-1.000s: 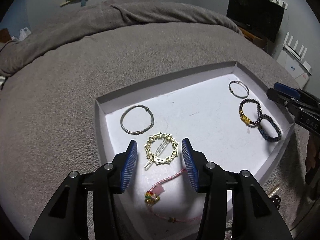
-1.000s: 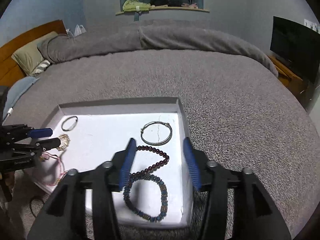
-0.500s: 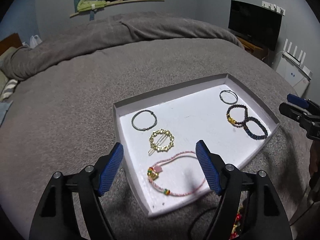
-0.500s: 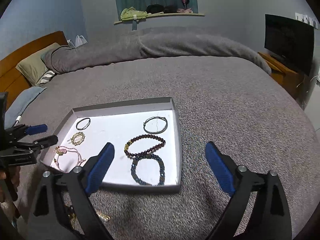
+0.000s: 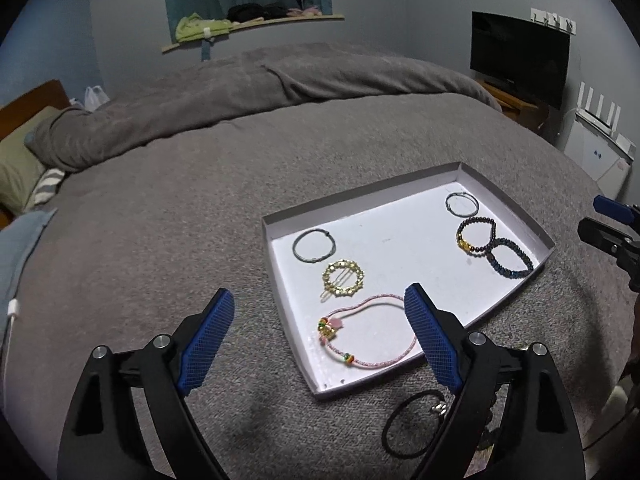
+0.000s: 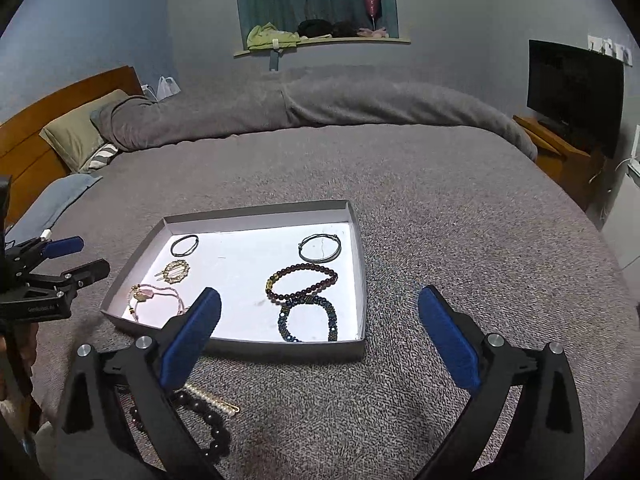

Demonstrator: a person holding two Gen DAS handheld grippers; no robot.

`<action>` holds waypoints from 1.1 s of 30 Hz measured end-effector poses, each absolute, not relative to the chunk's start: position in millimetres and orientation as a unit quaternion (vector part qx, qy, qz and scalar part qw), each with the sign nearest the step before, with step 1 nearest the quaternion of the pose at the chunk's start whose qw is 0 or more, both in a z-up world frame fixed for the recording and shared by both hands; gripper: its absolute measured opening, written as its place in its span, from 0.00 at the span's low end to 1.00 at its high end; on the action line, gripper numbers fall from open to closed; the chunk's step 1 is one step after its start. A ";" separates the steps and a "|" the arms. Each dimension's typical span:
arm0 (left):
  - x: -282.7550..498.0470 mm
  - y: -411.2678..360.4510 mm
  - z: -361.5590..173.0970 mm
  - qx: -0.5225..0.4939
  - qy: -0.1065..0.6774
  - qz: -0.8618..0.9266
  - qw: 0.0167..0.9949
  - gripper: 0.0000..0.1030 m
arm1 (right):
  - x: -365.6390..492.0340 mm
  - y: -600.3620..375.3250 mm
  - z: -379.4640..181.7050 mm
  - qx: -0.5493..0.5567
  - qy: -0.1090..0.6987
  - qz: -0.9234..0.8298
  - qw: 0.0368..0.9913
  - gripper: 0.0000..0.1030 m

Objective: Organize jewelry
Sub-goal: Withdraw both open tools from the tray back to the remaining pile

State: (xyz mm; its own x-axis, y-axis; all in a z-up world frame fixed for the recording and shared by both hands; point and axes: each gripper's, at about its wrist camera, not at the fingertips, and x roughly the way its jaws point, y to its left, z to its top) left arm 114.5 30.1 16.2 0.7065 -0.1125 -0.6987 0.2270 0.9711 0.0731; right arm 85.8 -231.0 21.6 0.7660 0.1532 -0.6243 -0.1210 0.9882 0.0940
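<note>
Six pieces sit in the shallow white cardboard tray [image 5: 472, 176] on the grey bed [image 6: 440, 216]: three left, three right. Left gripper [image 5: 316, 328] and right gripper [image 6: 320, 324] have just been opening, jaws wide and empty. Left to do: black hair tie [image 5: 412, 424], dark bead bracelet [image 6: 208, 420] and pearl clip [image 6: 212, 398] lie on the bed near the tray.

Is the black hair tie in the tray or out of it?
Out. The hair tie lies on the blanket, just outside the tray's near corner.

**Tray in front of you, right jaws wide and empty**

Your right gripper [image 6: 320, 336] has just been opening; nothing sits between its blue pads [image 6: 191, 338]. Ahead, the white tray [image 6: 362, 280] rests on the grey bedspread [image 6: 460, 240], holding a blue beaded bracelet [image 6: 308, 322] touching a dark red one [image 6: 302, 282], beside a silver bangle [image 6: 320, 248]. Your left gripper [image 6: 76, 258] hangs at the tray's left.
</note>
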 end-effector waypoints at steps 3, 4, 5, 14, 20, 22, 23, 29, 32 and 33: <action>109.2 33.3 20.3 0.074 0.366 -0.089 0.923 0.85 | 80.7 -230.8 23.7 0.025 0.333 0.072 0.940 0.95; 107.6 34.0 20.9 0.073 0.365 -0.089 0.924 0.85 | 78.9 -230.6 23.8 0.025 0.333 0.072 0.940 0.95; 104.9 35.4 22.0 0.071 0.363 -0.090 0.925 0.85 | 77.6 -230.6 23.9 0.024 0.333 0.071 0.940 0.95; 83.6 42.6 27.3 0.068 0.354 -0.085 0.929 0.85 | 59.4 -229.4 22.1 0.020 0.337 0.077 0.938 0.95; 67.4 46.1 26.9 0.061 0.352 -0.094 0.929 0.85 | 51.4 -230.6 22.7 0.024 0.335 0.080 0.939 0.95; 63.2 46.7 24.8 0.063 0.354 -0.093 0.929 0.85 | 50.3 -230.0 21.4 0.023 0.337 0.081 0.938 0.95; 60.9 47.2 22.7 0.065 0.356 -0.092 0.928 0.85 | 49.7 -228.6 20.6 0.022 0.338 0.081 0.937 0.95; 49.1 51.2 12.6 0.064 0.363 -0.092 0.925 0.85 | 43.2 -226.4 15.4 0.020 0.342 0.084 0.936 0.95; 42.9 51.7 7.0 0.063 0.366 -0.096 0.924 0.85 | 39.7 -224.3 11.2 0.012 0.346 0.085 0.935 0.95; 40.9 51.6 4.6 0.064 0.367 -0.096 0.923 0.85 | 37.7 -223.7 9.4 0.009 0.346 0.085 0.934 0.95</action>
